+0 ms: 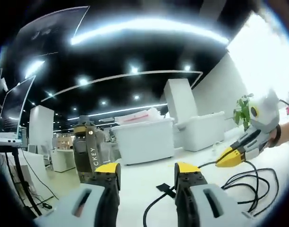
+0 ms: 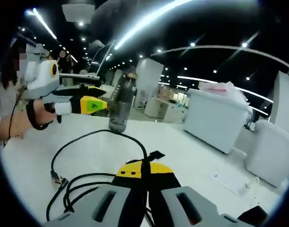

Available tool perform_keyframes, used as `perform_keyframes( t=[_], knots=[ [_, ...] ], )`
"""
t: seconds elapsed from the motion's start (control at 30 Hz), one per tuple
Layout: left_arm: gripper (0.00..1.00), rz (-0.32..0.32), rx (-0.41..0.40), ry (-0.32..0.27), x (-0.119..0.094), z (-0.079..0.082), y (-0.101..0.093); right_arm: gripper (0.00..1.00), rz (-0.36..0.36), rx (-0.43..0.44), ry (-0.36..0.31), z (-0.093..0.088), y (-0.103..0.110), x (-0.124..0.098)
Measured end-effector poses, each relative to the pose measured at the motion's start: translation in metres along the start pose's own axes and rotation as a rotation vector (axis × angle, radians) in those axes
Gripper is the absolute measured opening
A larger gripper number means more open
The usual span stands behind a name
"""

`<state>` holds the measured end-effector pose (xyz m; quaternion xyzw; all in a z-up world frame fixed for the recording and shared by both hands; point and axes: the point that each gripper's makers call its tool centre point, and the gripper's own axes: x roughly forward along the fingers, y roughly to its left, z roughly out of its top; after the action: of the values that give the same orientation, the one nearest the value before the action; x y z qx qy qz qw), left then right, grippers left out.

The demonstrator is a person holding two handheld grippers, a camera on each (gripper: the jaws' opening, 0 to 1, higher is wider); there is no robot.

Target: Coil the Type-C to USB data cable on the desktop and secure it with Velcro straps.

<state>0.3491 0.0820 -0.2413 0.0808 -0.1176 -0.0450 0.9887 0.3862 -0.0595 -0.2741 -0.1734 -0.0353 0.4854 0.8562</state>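
Left hand-held gripper (image 1: pixel 147 176): jaws stood apart, nothing between them, raised above the white worktop (image 1: pixel 144 177).
Right hand-held gripper (image 2: pixel 144 171): yellow-tipped jaws pressed together on the black data cable (image 2: pixel 95 135), which ran between the tips.
Data cable: lay on the worktop in loose, uneven loops; in the right gripper view a long arc swept from the jaws toward the bottle and back down to a connector end (image 2: pixel 57 178) near the lower left.
Velcro strap (image 2: pixel 155 155): a short black tab on the cable just beyond the right jaws.
Bottle (image 2: pixel 122 101): dark, upright on the worktop, just behind the cable's arc.
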Motion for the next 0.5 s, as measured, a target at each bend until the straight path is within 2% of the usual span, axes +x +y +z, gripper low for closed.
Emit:
perform_keyframes(
  t=[0.1, 0.17, 0.27, 0.33, 0.4, 0.43, 0.5],
  knots=[
    [0.45, -0.122, 0.072, 0.051, 0.003, -0.009, -0.03, 0.02, -0.051, -0.035, -0.063, 0.014, -0.006, -0.037],
    [0.41, -0.208, 0.076, 0.072, 0.004, -0.016, -0.053, 0.02, -0.082, -0.05, -0.09, 0.021, -0.01, -0.056],
    [0.34, -0.322, -0.004, 0.075, -0.001, -0.017, -0.084, 0.02, -0.144, -0.088, -0.123, 0.027, -0.017, -0.084],
    [0.3, -0.432, -0.117, 0.07, -0.007, -0.013, -0.11, 0.02, -0.18, -0.102, -0.145, 0.029, -0.02, -0.098],
    [0.3, -0.513, -0.216, 0.076, -0.012, -0.011, -0.129, 0.02, -0.209, -0.1, -0.183, 0.031, -0.022, -0.108],
    [0.3, -0.556, -0.217, 0.092, -0.015, -0.014, -0.137, 0.02, -0.214, -0.082, -0.203, 0.033, -0.023, -0.111],
    [0.3, -0.596, -0.19, 0.114, -0.02, -0.02, -0.151, 0.02, -0.215, -0.072, -0.205, 0.033, -0.023, -0.113]
  ],
)
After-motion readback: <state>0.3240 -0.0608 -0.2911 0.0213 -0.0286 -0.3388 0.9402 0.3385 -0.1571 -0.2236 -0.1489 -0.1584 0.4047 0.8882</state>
